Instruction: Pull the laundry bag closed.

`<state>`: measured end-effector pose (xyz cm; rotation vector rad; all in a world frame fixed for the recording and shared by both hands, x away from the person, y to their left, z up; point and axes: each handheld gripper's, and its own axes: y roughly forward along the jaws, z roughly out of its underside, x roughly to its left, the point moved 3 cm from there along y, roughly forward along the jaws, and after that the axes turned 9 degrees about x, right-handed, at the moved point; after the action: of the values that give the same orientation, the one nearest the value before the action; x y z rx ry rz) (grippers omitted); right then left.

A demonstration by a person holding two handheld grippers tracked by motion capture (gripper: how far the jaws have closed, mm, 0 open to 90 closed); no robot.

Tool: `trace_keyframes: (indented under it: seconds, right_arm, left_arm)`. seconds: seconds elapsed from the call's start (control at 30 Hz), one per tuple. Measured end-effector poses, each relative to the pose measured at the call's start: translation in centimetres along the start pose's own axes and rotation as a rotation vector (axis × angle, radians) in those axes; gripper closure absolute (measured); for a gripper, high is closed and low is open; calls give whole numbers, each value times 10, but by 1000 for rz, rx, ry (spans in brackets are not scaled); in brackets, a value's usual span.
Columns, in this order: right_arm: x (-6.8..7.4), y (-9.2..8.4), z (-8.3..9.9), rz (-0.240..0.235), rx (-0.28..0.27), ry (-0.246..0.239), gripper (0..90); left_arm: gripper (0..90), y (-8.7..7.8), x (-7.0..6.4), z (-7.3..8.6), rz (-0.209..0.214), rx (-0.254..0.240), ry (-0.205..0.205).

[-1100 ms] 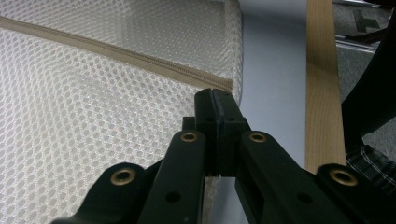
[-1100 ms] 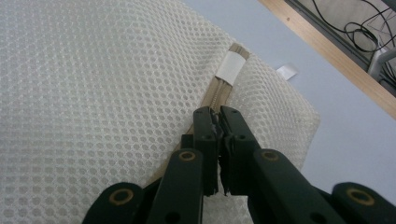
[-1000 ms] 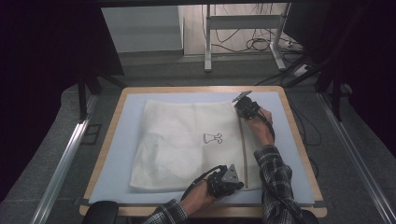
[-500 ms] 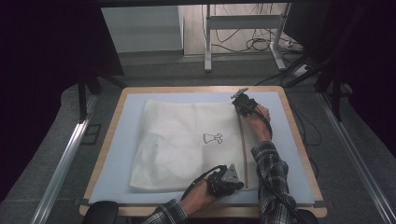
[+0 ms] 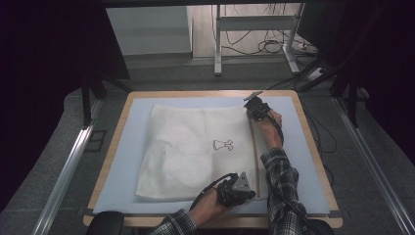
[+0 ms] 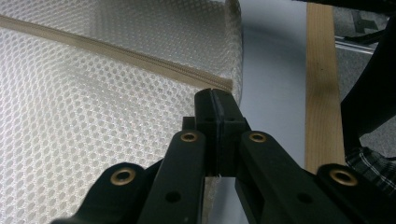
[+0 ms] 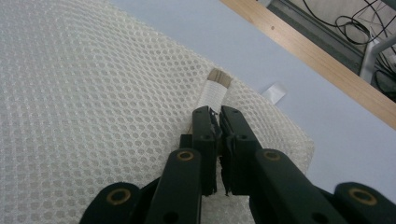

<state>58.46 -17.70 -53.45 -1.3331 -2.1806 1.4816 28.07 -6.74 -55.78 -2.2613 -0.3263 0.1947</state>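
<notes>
A white mesh laundry bag with a beige zipper (image 5: 195, 152) lies flat on the pale blue mat (image 5: 122, 161) that covers the wood-edged bench (image 5: 313, 147), taking up most of the mat's middle and right. The zipper (image 5: 255, 152) runs along the bag's right side, from the far corner to the near one, and a small black printed figure (image 5: 223, 144) sits on the mesh beside it. The left claw (image 6: 216, 100) is closed at the near end of the zipper, its jaws pressed together on the mesh edge just past where the beige tape stops (image 6: 219, 84). The right claw (image 7: 215, 114) is at the far end, its jaws all but together on the zipper there, most likely on the pull, though the jaws hide it; the tape's squared tip (image 7: 218, 78) shows just beyond them. The bag is anchored at one end and gripped at the other, so the work looks to be at an end of the zipper's travel. Whether the zipper is done up or about to be drawn cannot be told; the bag looks flat and empty.
</notes>
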Motion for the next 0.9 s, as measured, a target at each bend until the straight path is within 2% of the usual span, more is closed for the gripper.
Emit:
trace_keyframes:
  seconds: [0.2, 0.37, 0.63, 0.9]
  right_arm:
    - [5, -2, 1, 13, -13, -19, 818]
    - [5, -7, 4, 9, -28, -12, 783]
    - [8, -17, 13, -41, -71, 9, 713]
    - [16, -21, 19, -62, -69, 6, 605]
  left_arm:
    - [896, 0, 0, 0, -1, -1, 0]
    - [896, 0, -1, 0, -13, -3, 8]
    - [895, 0, -1, 0, -9, -4, 3]
    - [893, 0, -2, 0, -21, -6, 8]
